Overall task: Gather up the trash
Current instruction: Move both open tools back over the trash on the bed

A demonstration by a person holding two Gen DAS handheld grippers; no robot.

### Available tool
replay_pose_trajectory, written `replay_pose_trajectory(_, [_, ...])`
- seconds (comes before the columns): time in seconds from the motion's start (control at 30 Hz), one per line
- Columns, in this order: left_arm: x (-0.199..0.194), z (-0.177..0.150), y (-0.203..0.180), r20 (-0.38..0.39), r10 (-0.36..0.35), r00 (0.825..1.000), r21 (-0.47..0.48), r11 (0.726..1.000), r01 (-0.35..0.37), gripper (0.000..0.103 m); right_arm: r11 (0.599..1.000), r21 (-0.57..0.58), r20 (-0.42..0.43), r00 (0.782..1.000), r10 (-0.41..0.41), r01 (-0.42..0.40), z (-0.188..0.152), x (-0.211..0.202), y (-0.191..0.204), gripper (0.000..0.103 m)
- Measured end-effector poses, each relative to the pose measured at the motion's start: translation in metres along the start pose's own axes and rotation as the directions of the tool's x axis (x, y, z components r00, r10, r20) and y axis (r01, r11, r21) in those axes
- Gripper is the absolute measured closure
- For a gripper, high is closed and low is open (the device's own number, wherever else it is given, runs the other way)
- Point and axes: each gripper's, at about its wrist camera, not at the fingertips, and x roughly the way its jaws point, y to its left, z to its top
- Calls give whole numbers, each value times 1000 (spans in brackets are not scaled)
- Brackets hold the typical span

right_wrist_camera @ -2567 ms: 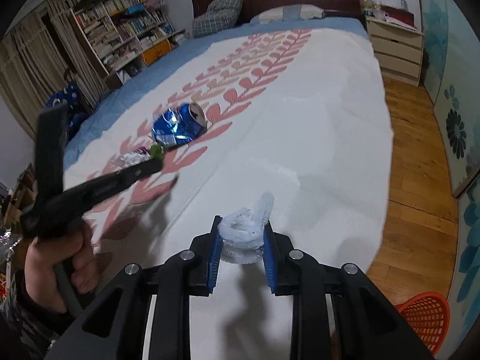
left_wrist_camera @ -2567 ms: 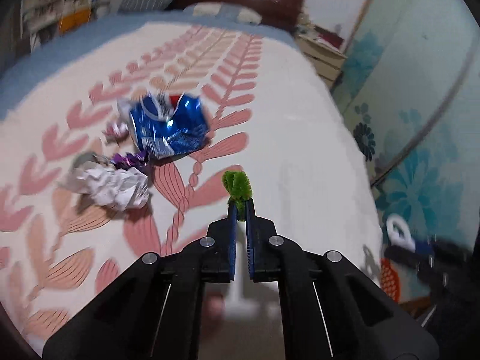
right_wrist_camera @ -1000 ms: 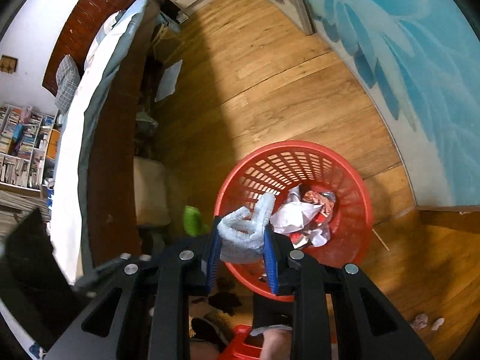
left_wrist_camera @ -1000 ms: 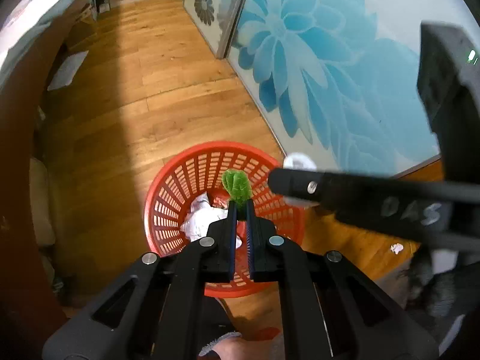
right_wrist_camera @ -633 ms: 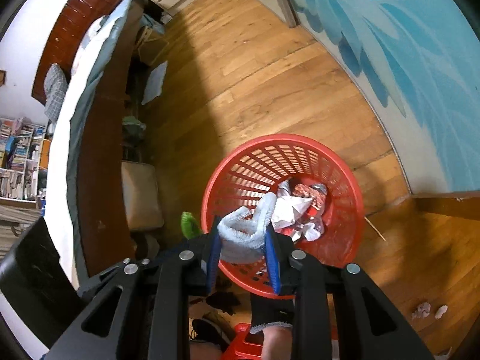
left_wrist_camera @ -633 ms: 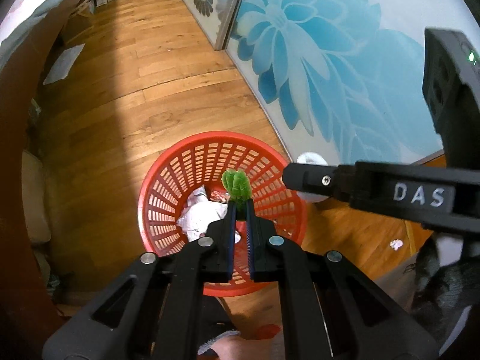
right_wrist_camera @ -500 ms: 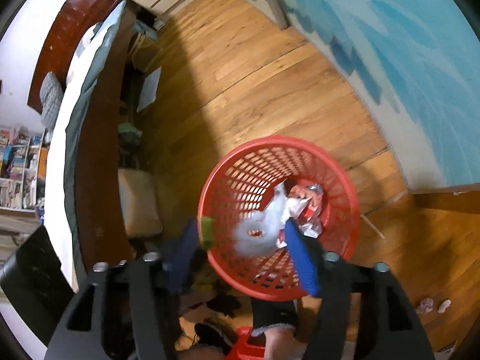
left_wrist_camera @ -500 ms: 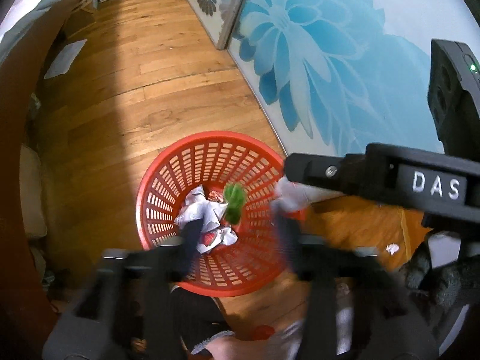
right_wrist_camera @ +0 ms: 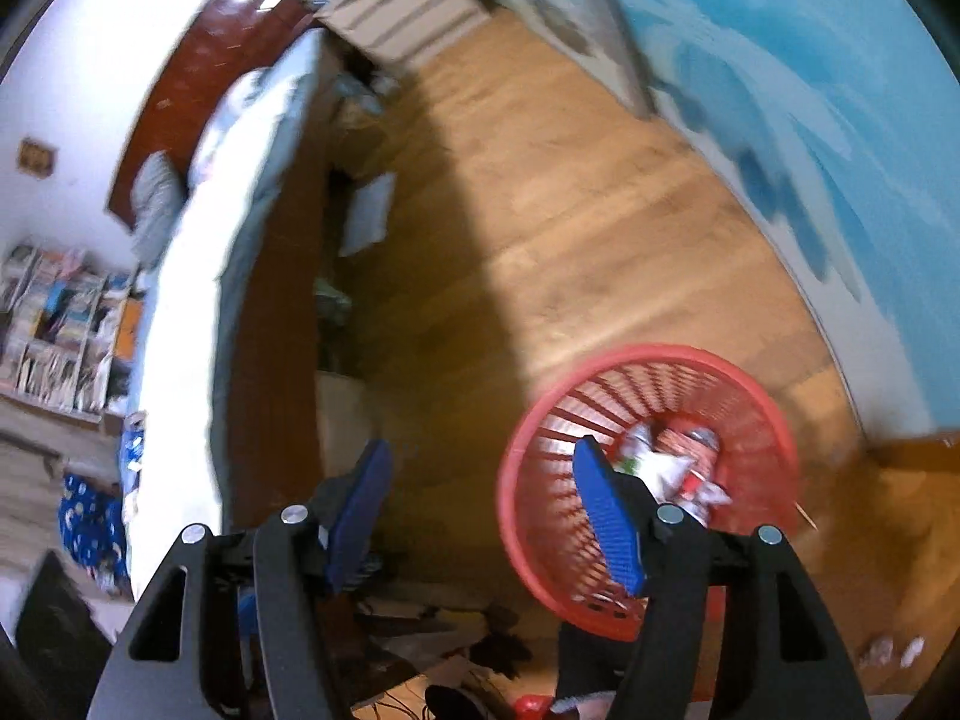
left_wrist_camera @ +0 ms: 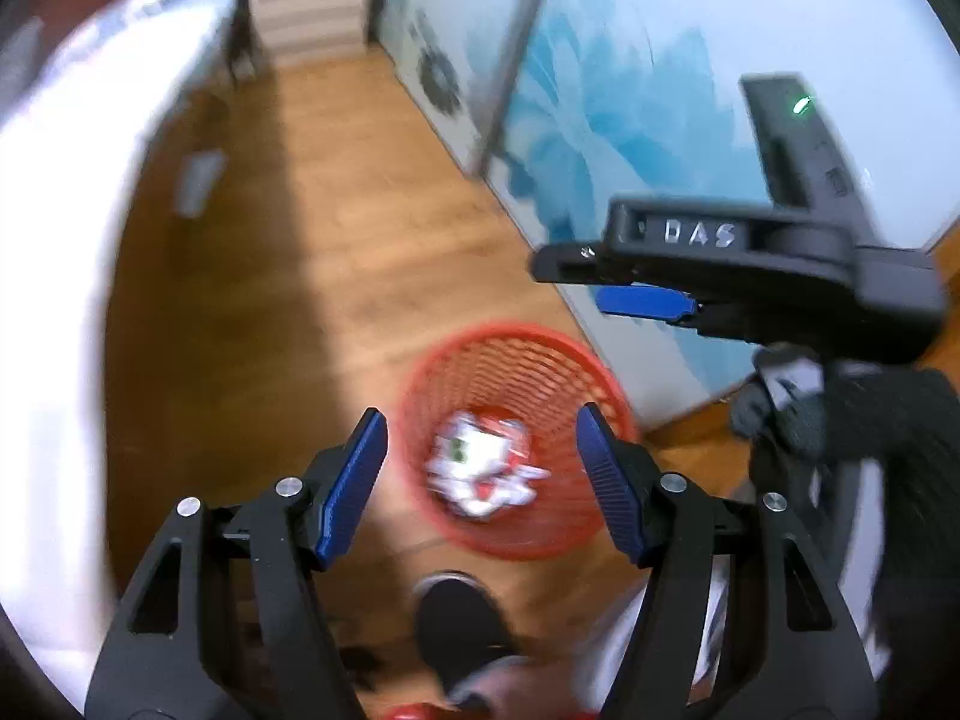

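Both drops done: left gripper and right gripper have just been opening, now wide with nothing between the pads. Green and white fuzzy pieces gone from them; trash lies inside the red basket. Judged next: back to the bed.

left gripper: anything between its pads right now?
Nothing held. In the left wrist view the left gripper stands open, and through the gap only the red basket on the floor below shows, with crumpled trash inside.

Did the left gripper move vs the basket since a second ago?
Yes. The left gripper, its jaws just opened and empty, has pulled up and back: the red basket looks smaller and more of the wooden floor shows.
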Motion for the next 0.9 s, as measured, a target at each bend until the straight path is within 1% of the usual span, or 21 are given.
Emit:
replay_pose_trajectory(0.03, [-17, -2, 10, 22, 23, 1000, -2, 1000, -23, 37, 999, -40, 13, 1000, 7, -6, -3, -3, 16, 39])
replay_pose_trajectory(0.07, [-44, -7, 30, 59, 63, 996, -17, 998, -62, 37, 996, -88, 26, 1000, 12, -9, -7, -7, 34, 39])
replay_pose_trajectory(0.1, [-61, -11, 42, 83, 91, 992, -33, 996, -88, 37, 990, -139, 37, 999, 21, -16, -13, -11, 53, 39])
replay_pose_trajectory(0.13, [-86, -20, 63, 115, 137, 984, -63, 989, -131, 35, 983, -182, 45, 998, 33, -24, -20, -15, 70, 39])
replay_pose_trajectory(0.17, [-102, -27, 78, 135, 175, 975, -90, 982, -164, 32, 977, -213, 52, 998, 41, -29, -26, -18, 82, 38])
replay_pose_trajectory(0.23, [-143, -58, 118, 181, 271, 945, -176, 955, -240, 31, 962, -269, 67, 996, 62, -42, -40, -24, 110, 38])
replay_pose_trajectory(0.27, [-154, -70, 132, 188, 298, 936, -209, 943, -258, 31, 953, -300, 72, 994, 78, -53, -49, -26, 126, 38])
replay_pose_trajectory(0.3, [-171, -94, 154, 191, 348, 918, -270, 918, -292, 31, 943, -326, 75, 993, 90, -61, -56, -28, 139, 38])
replay_pose_trajectory(0.37, [-191, -124, 182, 188, 404, 895, -359, 877, -321, 31, 913, -402, 87, 989, 118, -73, -76, -30, 173, 38])
replay_pose_trajectory(0.4, [-199, -132, 189, 187, 435, 881, -390, 856, -339, 31, 900, -429, 88, 988, 129, -79, -84, -30, 186, 38])
replay_pose_trajectory(0.43, [-212, -141, 196, 204, 471, 858, -436, 829, -352, 31, 883, -460, 85, 986, 145, -90, -94, -29, 202, 38])
replay_pose_trajectory(0.47, [-224, -147, 202, 236, 460, 856, -475, 823, -311, 31, 863, -494, 73, 984, 165, -108, -106, -27, 219, 38])
replay_pose_trajectory(0.5, [-229, -150, 205, 253, 447, 858, -493, 823, -283, 31, 842, -524, 58, 982, 182, -126, -117, -23, 236, 38])
replay_pose_trajectory(0.57, [-233, -151, 207, 268, 451, 851, -514, 814, -269, 31, 806, -571, 20, 978, 207, -158, -133, -12, 264, 37])
replay_pose_trajectory(0.6, [-232, -153, 210, 276, 444, 852, -521, 814, -256, 31, 791, -586, -2, 977, 215, -175, -141, -5, 277, 37])
replay_pose_trajectory(0.67, [-234, -162, 217, 280, 427, 860, -537, 812, -229, 31, 756, -621, -65, 974, 217, -210, -157, 17, 314, 37])
replay_pose_trajectory(0.7, [-232, -163, 222, 280, 422, 862, -554, 805, -214, 31, 741, -633, -84, 972, 220, -223, -162, 26, 331, 37])
replay_pose_trajectory(0.77, [-235, -163, 228, 285, 421, 861, -582, 790, -193, 31, 701, -654, -143, 957, 254, -283, -169, 49, 377, 37])
replay_pose_trajectory(0.83, [-246, -172, 229, 298, 443, 845, -591, 781, -201, 31, 662, -683, -173, 949, 262, -307, -173, 72, 419, 37])
replay_pose_trajectory(0.87, [-249, -173, 228, 305, 449, 840, -593, 780, -201, 31, 637, -701, -195, 945, 261, -320, -175, 88, 446, 37])
replay_pose_trajectory(0.9, [-254, -176, 227, 319, 450, 834, -596, 779, -193, 31, 622, -707, -218, 940, 261, -337, -174, 101, 463, 37])
